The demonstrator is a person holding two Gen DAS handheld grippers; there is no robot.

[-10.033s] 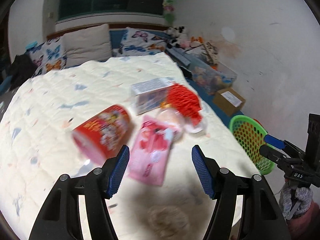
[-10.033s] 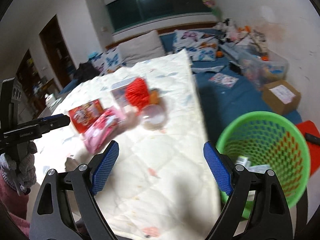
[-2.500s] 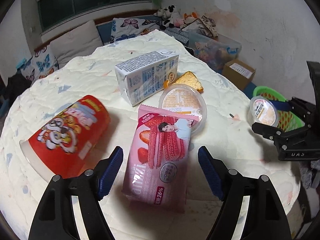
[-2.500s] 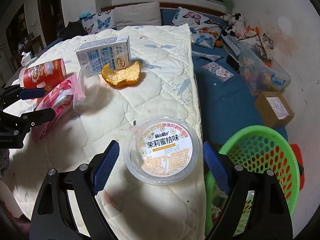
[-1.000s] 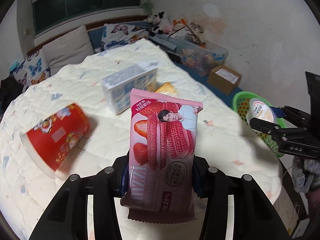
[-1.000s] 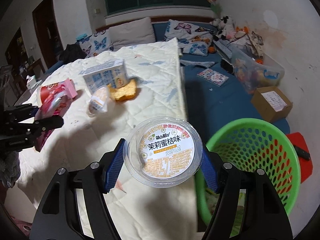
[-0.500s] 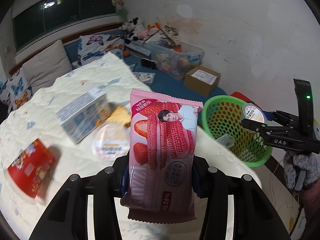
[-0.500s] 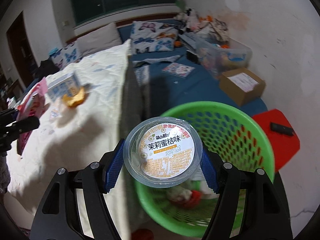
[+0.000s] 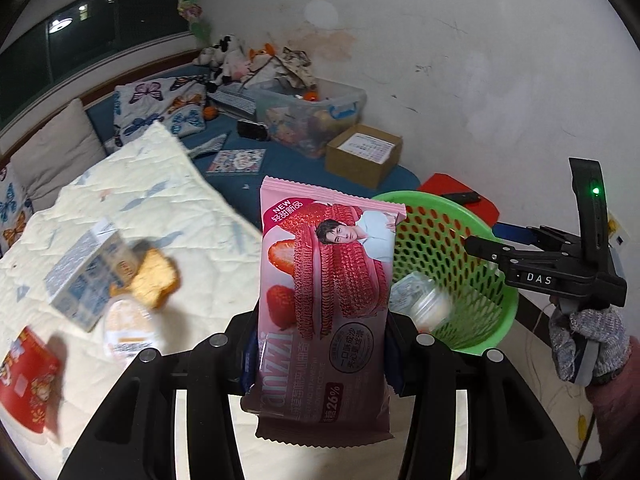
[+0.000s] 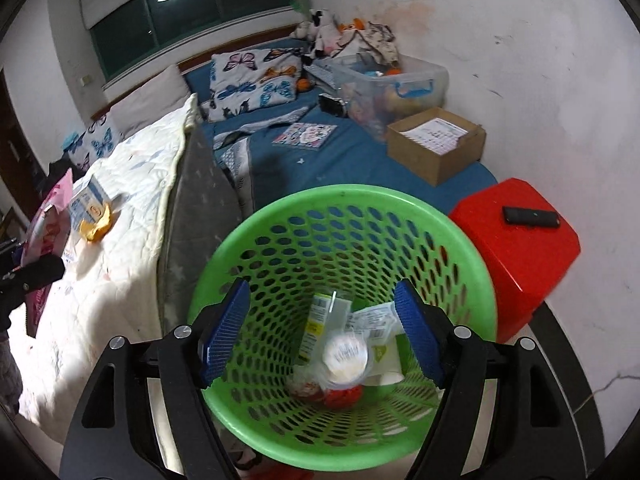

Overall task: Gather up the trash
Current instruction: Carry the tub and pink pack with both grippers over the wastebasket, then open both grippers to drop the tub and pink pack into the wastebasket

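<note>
My left gripper (image 9: 320, 352) is shut on a pink strawberry snack packet (image 9: 324, 292), held upright just left of the green mesh basket (image 9: 476, 236). My right gripper (image 10: 320, 332) hangs over the green basket (image 10: 260, 224); its jaws are opening with nothing between them. The clear round cup (image 10: 345, 354) sits blurred inside the basket among other wrappers, also visible as the cup (image 9: 430, 306) in the left wrist view. The right gripper (image 9: 500, 236) shows there over the basket's far rim, held by a gloved hand (image 9: 586, 344).
On the cream quilt (image 9: 132, 200) lie a milk carton (image 9: 86, 272), an orange peel (image 9: 154, 276), a clear lid (image 9: 128, 324) and a red cup (image 9: 26, 380). A red stool (image 10: 516, 248) with a remote stands right of the basket; a cardboard box (image 10: 436, 144) lies behind.
The right gripper opened and let the clear cup drop into the basket. Both hands swung right, from over the bed toward the basket; the left still grips the pink packet.
</note>
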